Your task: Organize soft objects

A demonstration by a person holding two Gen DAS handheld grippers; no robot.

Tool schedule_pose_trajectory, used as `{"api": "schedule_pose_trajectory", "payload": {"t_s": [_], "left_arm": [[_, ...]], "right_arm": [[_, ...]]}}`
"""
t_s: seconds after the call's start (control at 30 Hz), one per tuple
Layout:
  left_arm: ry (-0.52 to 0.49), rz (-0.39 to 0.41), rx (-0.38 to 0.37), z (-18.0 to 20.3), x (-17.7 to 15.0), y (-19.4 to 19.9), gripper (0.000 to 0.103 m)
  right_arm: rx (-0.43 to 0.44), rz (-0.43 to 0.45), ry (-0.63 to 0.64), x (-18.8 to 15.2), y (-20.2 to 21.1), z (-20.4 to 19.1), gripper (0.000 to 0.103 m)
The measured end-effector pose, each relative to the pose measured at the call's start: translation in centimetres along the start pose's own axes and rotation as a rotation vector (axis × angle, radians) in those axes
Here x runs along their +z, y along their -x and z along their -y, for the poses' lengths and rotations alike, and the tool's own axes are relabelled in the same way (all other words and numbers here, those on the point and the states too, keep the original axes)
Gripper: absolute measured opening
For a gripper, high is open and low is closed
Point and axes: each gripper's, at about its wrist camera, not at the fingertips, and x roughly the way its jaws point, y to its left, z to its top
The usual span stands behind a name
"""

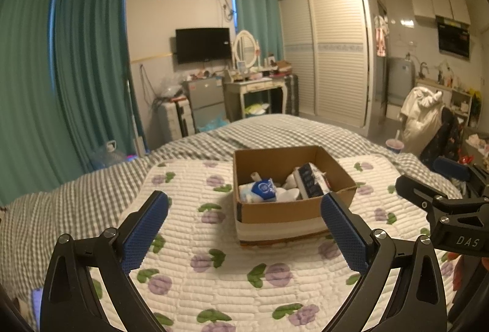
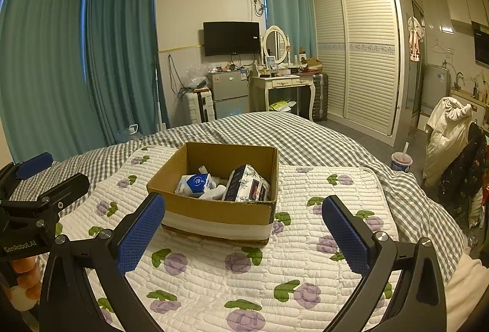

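Observation:
A brown cardboard box stands on a white quilted mat with purple flowers on the bed. Inside lie a blue-and-white soft pack, a dark patterned tissue pack and white soft items. My left gripper is open and empty, just in front of the box. My right gripper is open and empty, in front of the box's right side. Each gripper shows at the edge of the other's view.
The grey checked bedspread surrounds the mat. An orange-and-white plush thing lies at the far left. Beyond the bed stand a dressing table, small fridge, wardrobe and a drink cup.

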Motion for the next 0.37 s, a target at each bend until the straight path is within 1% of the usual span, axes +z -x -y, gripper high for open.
{"api": "schedule_pose_trajectory", "payload": {"t_s": [0.37], "left_arm": [[0.003, -0.009, -0.005, 0.12, -0.27, -0.04, 0.102]], "right_arm": [[-0.002, -0.003, -0.004, -0.05, -0.02, -0.17, 0.103]]}}
